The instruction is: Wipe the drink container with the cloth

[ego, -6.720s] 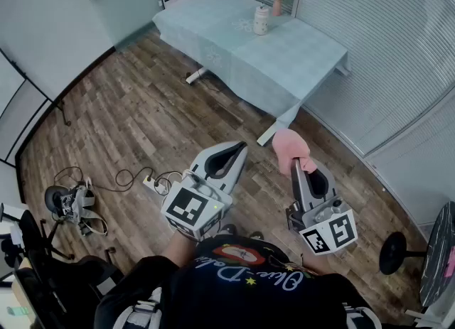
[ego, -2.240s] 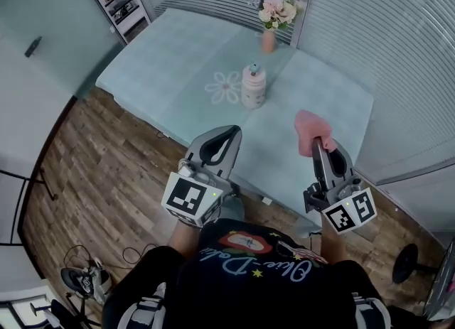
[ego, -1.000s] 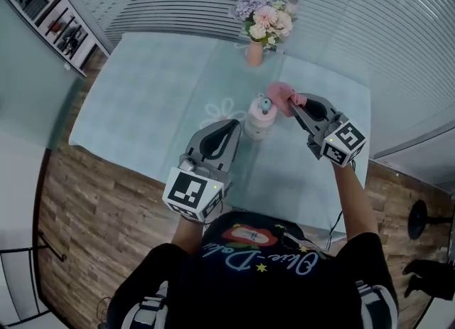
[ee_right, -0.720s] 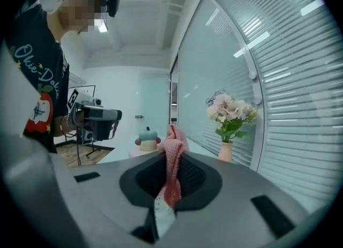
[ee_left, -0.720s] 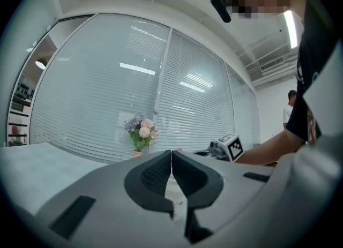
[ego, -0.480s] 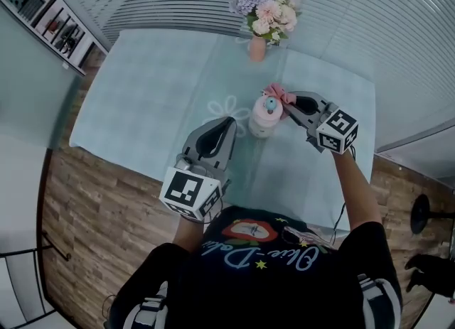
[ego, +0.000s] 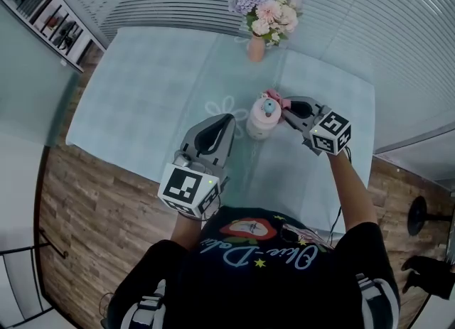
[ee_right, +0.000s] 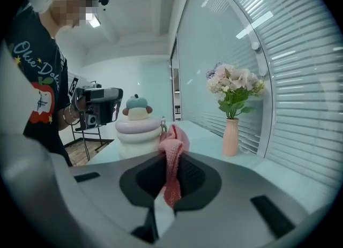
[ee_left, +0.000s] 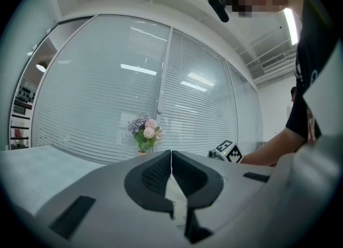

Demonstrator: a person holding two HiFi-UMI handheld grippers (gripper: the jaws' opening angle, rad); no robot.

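**A:** Right of the table's (ego: 142, 86) middle stands the drink container (ego: 260, 118), upright, with the vase (ego: 255, 48) behind it at the far edge. Where's the cloth (ego: 274, 97)?

**B:** It's pinched in the right gripper (ego: 284, 107), whose jaws are closed on a fold of it. The pink bunch sits at the container's upper right side (touching or just beside it, I can't settle which).

**A:** And the left gripper (ego: 227, 119)?

**B:** Its jaws are pressed together on nothing. It hovers nearer the table's near edge, left of the container and apart from it.

**A:** What worries you?

**B:** Nothing steadies that container. I'd guess a sideways rub up high could tip it or slide it leftward. The pinch on the cloth also looks slim, so dragging might pull it free.
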